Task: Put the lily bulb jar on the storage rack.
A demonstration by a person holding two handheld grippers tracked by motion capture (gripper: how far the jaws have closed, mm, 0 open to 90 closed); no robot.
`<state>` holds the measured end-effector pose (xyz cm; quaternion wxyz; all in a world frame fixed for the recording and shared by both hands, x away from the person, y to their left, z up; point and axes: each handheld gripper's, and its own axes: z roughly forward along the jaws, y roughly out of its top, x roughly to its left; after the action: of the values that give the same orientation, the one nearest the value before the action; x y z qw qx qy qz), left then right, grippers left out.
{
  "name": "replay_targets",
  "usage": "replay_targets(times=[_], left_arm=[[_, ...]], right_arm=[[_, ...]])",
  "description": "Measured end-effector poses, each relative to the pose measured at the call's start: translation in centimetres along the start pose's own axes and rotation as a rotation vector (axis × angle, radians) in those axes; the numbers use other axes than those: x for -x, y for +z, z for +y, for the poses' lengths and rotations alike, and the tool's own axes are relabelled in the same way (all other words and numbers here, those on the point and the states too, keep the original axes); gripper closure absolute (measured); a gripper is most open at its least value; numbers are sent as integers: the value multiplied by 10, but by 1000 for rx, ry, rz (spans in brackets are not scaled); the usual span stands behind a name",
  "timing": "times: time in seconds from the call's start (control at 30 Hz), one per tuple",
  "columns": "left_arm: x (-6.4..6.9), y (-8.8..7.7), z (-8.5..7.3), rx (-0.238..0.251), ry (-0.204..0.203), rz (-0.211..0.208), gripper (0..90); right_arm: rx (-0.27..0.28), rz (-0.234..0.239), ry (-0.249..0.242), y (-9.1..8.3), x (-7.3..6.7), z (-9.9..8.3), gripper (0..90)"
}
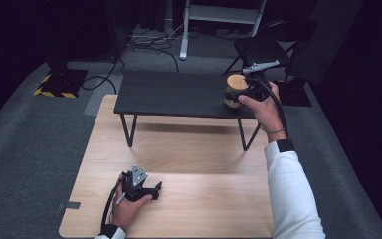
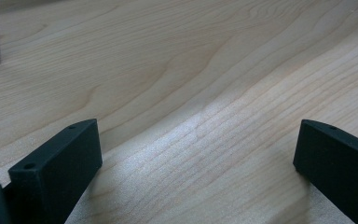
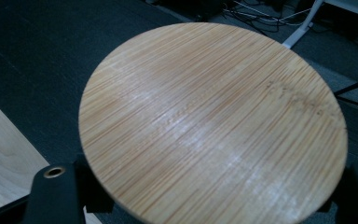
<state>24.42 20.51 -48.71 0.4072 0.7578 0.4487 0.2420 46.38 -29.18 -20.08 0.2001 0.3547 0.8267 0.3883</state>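
Note:
A jar with a round bamboo lid (image 1: 237, 81) is at the right end of the low dark table (image 1: 174, 94). My right gripper (image 1: 240, 94) comes at it from the right, its jaws on either side of the jar, shut on it. In the right gripper view the bamboo lid (image 3: 214, 121) spreads across the frame, with my right gripper (image 3: 209, 189) holding it from both sides; the jar's body is hidden under the lid. My left gripper (image 1: 153, 189) rests on the light wooden table (image 1: 179, 149) near its front edge. In its own view the left gripper (image 2: 196, 144) stands open over bare wood.
The low dark table stands on thin metal legs (image 1: 128, 130) at the back of the wooden table. Grey carpet surrounds the table. Behind it are a folding chair (image 1: 263, 47), floor cables (image 1: 149, 42) and a white stand (image 1: 185, 30).

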Motion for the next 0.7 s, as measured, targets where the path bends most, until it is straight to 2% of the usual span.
replay_targets(times=[0.17,0.5,0.53,0.57,0.6,0.63,0.7], left_arm=[[0,0,0,0,-1,1,9],[0,0,0,0,-1,1,9],[0,0,0,0,-1,1,9],[0,0,0,0,-1,1,9],[0,0,0,0,-1,1,9],[0,0,0,0,-1,1,9],[0,0,0,0,-1,1,9]], right_arm=[[-8,-2,3,6,0,-3,251],[15,6,22,13,0,-10,248],[19,14,32,14,2,-12,239],[14,18,44,14,3,-11,179],[-1,10,79,16,3,-10,95],[-9,2,102,17,3,-10,79],[16,-6,110,16,1,-16,78]])
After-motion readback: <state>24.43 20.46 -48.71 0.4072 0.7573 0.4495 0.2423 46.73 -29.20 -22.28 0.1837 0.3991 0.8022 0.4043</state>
